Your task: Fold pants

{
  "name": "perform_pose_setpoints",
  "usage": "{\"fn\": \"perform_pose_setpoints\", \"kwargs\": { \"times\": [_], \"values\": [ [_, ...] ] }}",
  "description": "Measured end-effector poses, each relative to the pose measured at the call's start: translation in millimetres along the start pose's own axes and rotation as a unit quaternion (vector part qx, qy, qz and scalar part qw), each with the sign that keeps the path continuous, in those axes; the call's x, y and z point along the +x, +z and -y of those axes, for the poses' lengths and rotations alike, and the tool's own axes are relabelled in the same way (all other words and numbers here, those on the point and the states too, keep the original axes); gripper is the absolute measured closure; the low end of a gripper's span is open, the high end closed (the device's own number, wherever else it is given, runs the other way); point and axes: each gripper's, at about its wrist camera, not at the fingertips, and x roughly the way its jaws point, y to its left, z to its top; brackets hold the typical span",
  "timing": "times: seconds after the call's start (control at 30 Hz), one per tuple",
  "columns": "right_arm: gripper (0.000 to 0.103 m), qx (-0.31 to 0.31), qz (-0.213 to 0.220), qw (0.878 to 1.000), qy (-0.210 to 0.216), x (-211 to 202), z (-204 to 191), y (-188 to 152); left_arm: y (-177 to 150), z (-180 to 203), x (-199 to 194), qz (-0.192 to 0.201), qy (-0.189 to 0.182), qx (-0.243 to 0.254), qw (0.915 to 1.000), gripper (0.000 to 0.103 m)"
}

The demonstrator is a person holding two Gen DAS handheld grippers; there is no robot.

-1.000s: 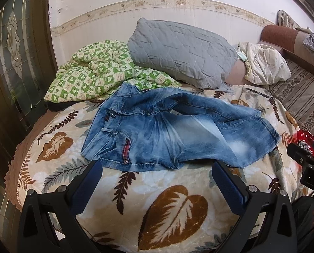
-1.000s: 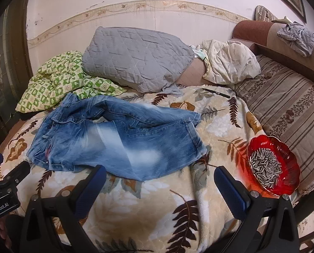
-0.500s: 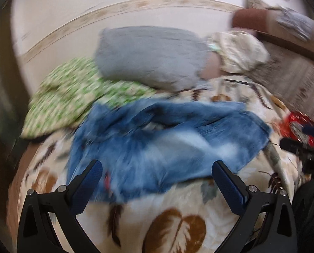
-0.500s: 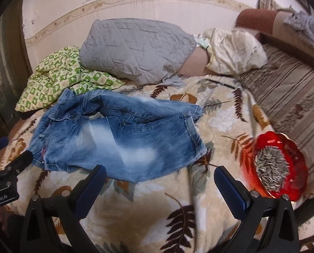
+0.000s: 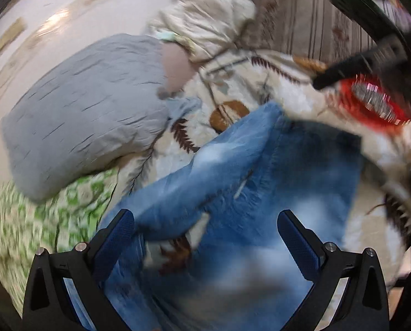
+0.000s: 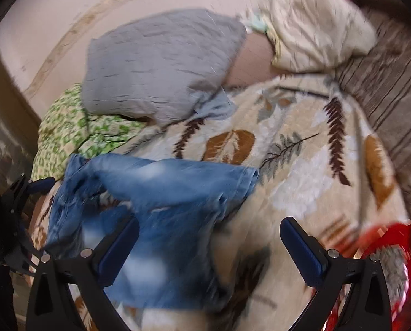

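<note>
The blue faded jeans (image 5: 246, 193) lie spread on the leaf-print bedspread (image 5: 288, 102), legs side by side. My left gripper (image 5: 205, 237) is open and empty, low over the jeans near the waist end, both frames blurred. My right gripper (image 6: 209, 244) is open and empty, just above the leg-end hems of the jeans (image 6: 164, 193). The left gripper shows at the left edge of the right wrist view (image 6: 18, 193); the right gripper crosses the top right of the left wrist view (image 5: 357, 63).
A grey pillow (image 6: 161, 63), a green checked blanket (image 6: 67, 127) and a cream pillow (image 6: 315, 30) lie at the back. A red bowl of sunflower seeds (image 6: 390, 264) sits at the bed's right, beside a striped cushion (image 6: 392, 69).
Both grippers have swung down and forward close over the jeans, tilting the views. Both stay open. The jeans have not moved.
</note>
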Motion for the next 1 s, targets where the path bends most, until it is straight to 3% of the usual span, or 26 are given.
{"fn": "perform_pose_setpoints", "kwargs": {
  "times": [0.07, 0.2, 0.33, 0.47, 0.5, 0.53, 0.57, 0.6, 0.73, 0.9, 1.0],
  "values": [
    [0.002, 0.028, -0.02, 0.999, 0.009, 30, 19, 20, 10, -3, 24, -0.021, 0.004, 0.02, 0.9996, 0.0],
    [0.016, 0.091, -0.065, 0.993, 0.046, 82, 49, 40, 19, -7, 65, -0.053, 0.015, 0.037, 0.9978, 0.0],
    [0.017, 0.09, -0.09, 0.991, 0.05, 113, 53, 47, 19, -5, 92, -0.075, 0.02, 0.068, 0.9947, 0.0],
    [0.032, 0.078, -0.111, 0.989, 0.061, 136, 47, 47, 20, -7, 113, -0.092, 0.013, 0.07, 0.9933, 0.003],
    [0.05, 0.072, -0.119, 0.989, 0.056, 143, 45, 46, 19, -7, 118, -0.097, 0.006, 0.065, 0.9931, 0.019],
    [0.062, 0.07, -0.122, 0.988, 0.057, 146, 43, 45, 18, -7, 121, -0.106, -0.003, 0.06, 0.9925, 0.055],
    [0.076, 0.068, -0.123, 0.988, 0.058, 148, 42, 44, 16, -7, 124, -0.121, -0.01, 0.055, 0.9911, 0.078],
    [0.083, 0.064, -0.119, 0.989, 0.059, 148, 41, 44, 14, -7, 127, -0.137, -0.003, 0.051, 0.9892, 0.098],
    [0.087, 0.025, -0.09, 0.994, 0.057, 125, 25, 53, 17, -8, 108, -0.12, -0.009, 0.048, 0.9916, 0.098],
    [0.087, -0.011, -0.001, 0.999, 0.052, 66, 6, 98, 54, -41, 65, -0.038, -0.017, -0.034, 0.9986, 0.098],
    [0.087, -0.009, 0.012, 0.999, 0.041, 51, 1, 137, 68, -49, 74, -0.037, -0.032, -0.066, 0.9966, 0.098]
  ]
}}
